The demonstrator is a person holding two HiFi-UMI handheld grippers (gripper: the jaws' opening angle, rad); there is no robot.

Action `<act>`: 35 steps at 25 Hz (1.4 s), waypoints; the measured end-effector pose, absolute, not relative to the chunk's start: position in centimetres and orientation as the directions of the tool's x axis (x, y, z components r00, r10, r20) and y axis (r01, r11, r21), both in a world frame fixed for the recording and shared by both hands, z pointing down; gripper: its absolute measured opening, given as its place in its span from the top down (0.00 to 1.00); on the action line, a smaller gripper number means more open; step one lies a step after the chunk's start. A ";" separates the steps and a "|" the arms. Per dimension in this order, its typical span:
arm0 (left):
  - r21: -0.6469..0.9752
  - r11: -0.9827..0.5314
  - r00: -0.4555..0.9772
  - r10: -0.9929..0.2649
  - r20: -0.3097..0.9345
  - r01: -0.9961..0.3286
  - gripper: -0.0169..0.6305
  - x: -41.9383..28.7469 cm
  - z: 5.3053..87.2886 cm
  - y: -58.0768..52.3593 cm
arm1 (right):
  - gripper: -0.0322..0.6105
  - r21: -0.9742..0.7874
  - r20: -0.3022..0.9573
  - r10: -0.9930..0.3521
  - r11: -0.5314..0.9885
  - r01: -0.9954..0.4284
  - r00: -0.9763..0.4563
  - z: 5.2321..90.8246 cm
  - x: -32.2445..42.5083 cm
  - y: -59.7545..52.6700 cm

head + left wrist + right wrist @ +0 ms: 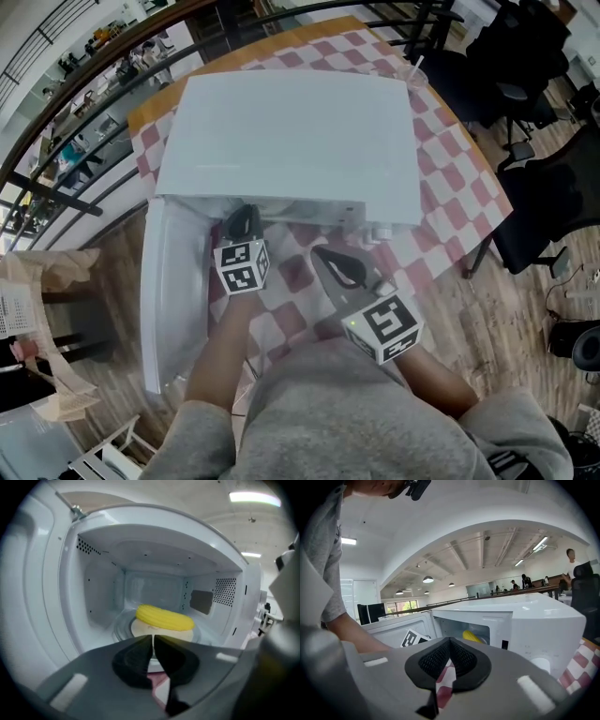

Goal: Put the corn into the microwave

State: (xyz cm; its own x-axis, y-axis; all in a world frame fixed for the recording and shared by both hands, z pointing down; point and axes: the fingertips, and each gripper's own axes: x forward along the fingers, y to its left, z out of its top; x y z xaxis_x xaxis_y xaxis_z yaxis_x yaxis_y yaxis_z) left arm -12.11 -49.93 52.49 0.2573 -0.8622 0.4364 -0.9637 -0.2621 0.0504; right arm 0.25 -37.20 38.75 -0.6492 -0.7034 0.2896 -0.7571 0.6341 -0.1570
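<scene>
A yellow corn cob (165,617) lies on a pale plate (138,629) inside the white microwave (291,141), whose door (173,281) hangs open to the left. My left gripper (153,639) is shut and empty just outside the opening, with the corn a short way beyond its tips. In the head view the left gripper (244,223) sits at the cavity mouth. My right gripper (334,264) is shut on nothing in front of the microwave, to the right of the opening. From the right gripper (450,642) view, the corn (471,637) shows through the opening.
The microwave stands on a table under a red-and-white checked cloth (450,178). Black office chairs (544,197) stand to the right of the table. A railing (84,141) runs behind, and cardboard (47,281) lies on the floor at the left.
</scene>
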 end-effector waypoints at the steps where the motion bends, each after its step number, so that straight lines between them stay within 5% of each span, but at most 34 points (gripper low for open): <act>1: 0.030 -0.263 0.250 -0.867 0.431 -0.964 0.95 -12.2 52.2 -49.5 | 0.95 -0.152 0.291 -0.712 0.626 -0.765 -0.640 38.7 0.7 -37.0; 9: 0.072 -0.295 0.303 -0.897 0.322 -0.953 0.96 -12.2 47.0 -42.4 | 0.95 -0.105 0.291 -0.785 0.542 -0.834 -0.547 37.7 4.4 -35.0; 18: -0.092 -0.406 0.378 -0.898 0.224 -0.909 0.96 -10.7 39.6 -32.1 | 0.95 -0.072 0.269 -0.830 0.488 -0.870 -0.488 36.2 5.5 -30.7; 35: -0.042 -0.463 0.443 -0.868 0.224 -0.886 0.96 -13.5 36.9 -15.9 | 0.95 -0.021 0.316 -0.837 0.465 -0.885 -0.447 37.2 1.9 -18.3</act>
